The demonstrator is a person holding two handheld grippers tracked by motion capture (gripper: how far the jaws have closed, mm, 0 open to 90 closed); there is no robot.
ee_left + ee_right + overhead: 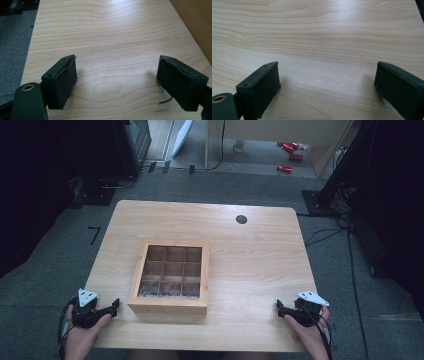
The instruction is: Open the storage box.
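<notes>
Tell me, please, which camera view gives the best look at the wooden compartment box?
The high view: it shows the whole wooden box with its grid of nine compartments, standing on the table. The left gripper view catches just a strip of its side wall at the upper right; the right gripper view looks across bare tabletop.

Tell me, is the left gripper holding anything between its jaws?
No, the left gripper stands open over the bare table with nothing between its jaws.

Grey carpet (dim), red cans — scattered
</notes>
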